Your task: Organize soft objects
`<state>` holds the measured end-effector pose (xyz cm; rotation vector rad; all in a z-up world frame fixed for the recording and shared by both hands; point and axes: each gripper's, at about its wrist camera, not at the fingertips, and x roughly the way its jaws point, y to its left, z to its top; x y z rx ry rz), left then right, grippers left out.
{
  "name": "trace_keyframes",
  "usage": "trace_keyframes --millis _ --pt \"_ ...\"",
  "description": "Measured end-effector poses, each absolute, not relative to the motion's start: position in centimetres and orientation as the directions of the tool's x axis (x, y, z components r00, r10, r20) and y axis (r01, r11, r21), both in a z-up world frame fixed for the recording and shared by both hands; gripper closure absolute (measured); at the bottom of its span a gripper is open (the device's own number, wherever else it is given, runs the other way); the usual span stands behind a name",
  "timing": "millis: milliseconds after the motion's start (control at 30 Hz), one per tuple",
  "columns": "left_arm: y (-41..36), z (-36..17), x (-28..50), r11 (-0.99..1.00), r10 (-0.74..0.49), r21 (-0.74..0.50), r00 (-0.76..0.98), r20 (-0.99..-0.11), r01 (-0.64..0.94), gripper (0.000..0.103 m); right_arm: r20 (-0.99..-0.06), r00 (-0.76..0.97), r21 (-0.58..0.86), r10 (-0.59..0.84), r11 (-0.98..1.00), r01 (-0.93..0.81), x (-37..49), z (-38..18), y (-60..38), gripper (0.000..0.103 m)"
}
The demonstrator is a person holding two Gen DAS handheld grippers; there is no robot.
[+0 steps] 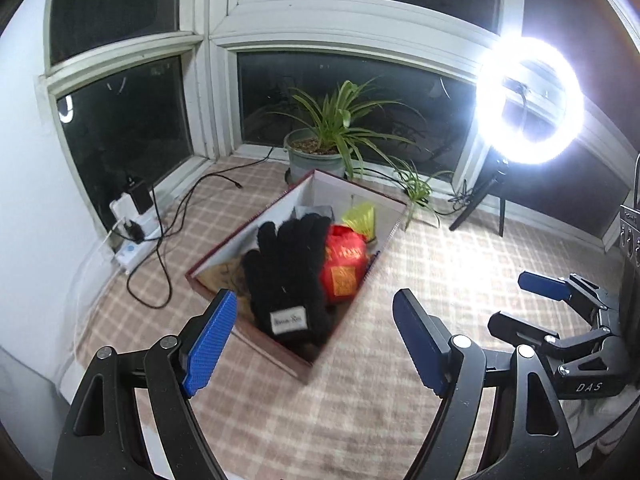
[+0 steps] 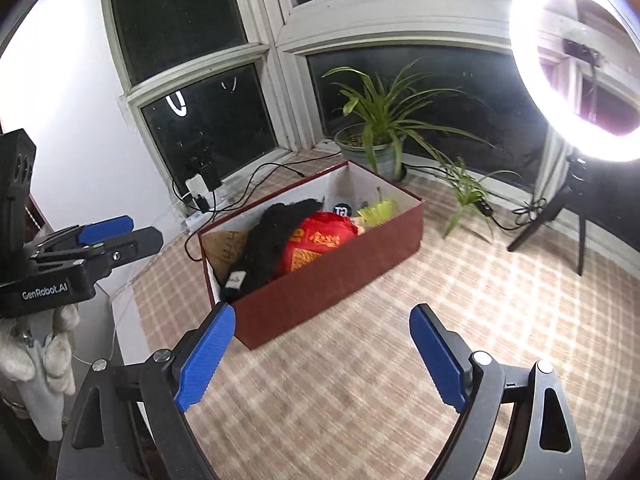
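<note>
A dark red box [image 1: 280, 354] [image 2: 332, 288] with a white inside stands on the checked cloth. In it lie a black knit glove [image 1: 286, 276] [image 2: 266, 240] with a white label, a red pouch with gold print [image 1: 345, 260] [image 2: 316, 242] and a yellow-green item [image 1: 360, 218] [image 2: 378, 208]. My left gripper [image 1: 314, 340] stands open over the box's near corner, nothing between its blue pads. My right gripper [image 2: 322, 354] is open too, in front of the box's long side, empty. Each gripper shows in the other's view: the right gripper [image 1: 524, 300] and the left gripper [image 2: 120, 232].
A potted plant [image 1: 324, 148] [image 2: 380, 140] stands behind the box by the window. A ring light on a tripod [image 1: 528, 100] [image 2: 580, 60] shines at the right. A power strip with cables [image 1: 136, 232] [image 2: 200, 204] lies at the left. Pale fuzzy gloves [image 2: 44, 364] hang at the left edge.
</note>
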<state>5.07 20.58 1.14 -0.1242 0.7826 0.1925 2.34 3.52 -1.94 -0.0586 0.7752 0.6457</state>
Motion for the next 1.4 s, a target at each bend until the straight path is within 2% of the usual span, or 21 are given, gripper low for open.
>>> trace_keyframes --millis 667,1400 --pt "14.2 -0.3 1.0 0.956 0.178 -0.036 0.672 -0.719 -0.291 0.023 -0.666 0.561 0.148 0.492 0.824 -0.547 -1.4 -1.7 -1.9 0.015" --pt "11.4 -0.4 -0.4 0.951 0.183 -0.042 0.669 -0.72 -0.306 0.023 -0.666 0.562 0.203 0.491 0.844 -0.496 -1.8 -2.8 -6.1 0.014"
